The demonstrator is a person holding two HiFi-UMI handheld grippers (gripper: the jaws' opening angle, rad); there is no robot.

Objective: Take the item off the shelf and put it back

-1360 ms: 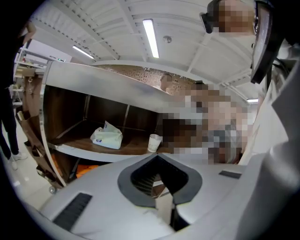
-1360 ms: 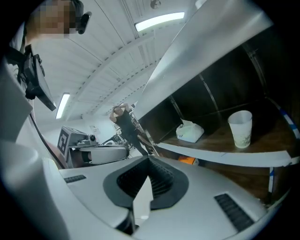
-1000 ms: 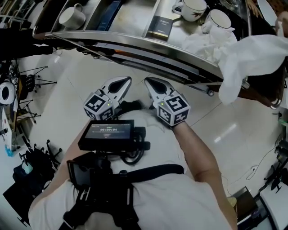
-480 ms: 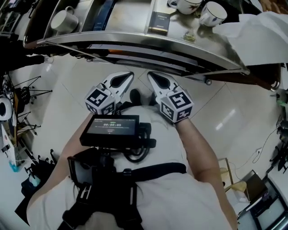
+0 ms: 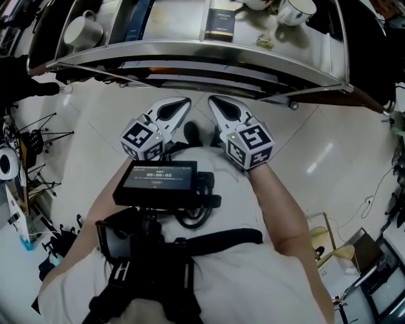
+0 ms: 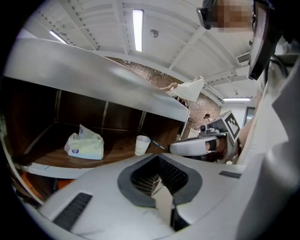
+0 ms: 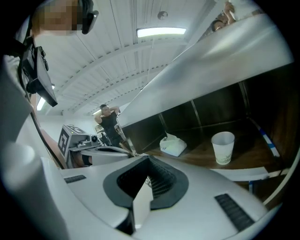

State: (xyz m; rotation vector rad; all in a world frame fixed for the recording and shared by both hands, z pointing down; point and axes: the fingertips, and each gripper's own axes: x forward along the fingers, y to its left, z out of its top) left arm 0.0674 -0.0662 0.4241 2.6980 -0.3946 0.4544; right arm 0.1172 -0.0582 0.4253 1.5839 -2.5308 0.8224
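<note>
Both grippers are held close in front of the person's chest, below the metal shelf. My left gripper is shut with nothing in it, and so is my right gripper. On the upper shelf lie a dark box, a blue book, a grey mug and a white cup. On the lower wooden shelf stand a paper cup and a tissue pack; the left gripper view also shows the paper cup and the tissue pack.
A monitor hangs on the person's chest rig. Tripods and cables crowd the floor at the left. Boxes and gear lie at the lower right. The floor is white tile.
The white cloth at the right has gone out of view. The shelf has slid upward in the picture. Both grippers have stayed shut and almost in place.
</note>
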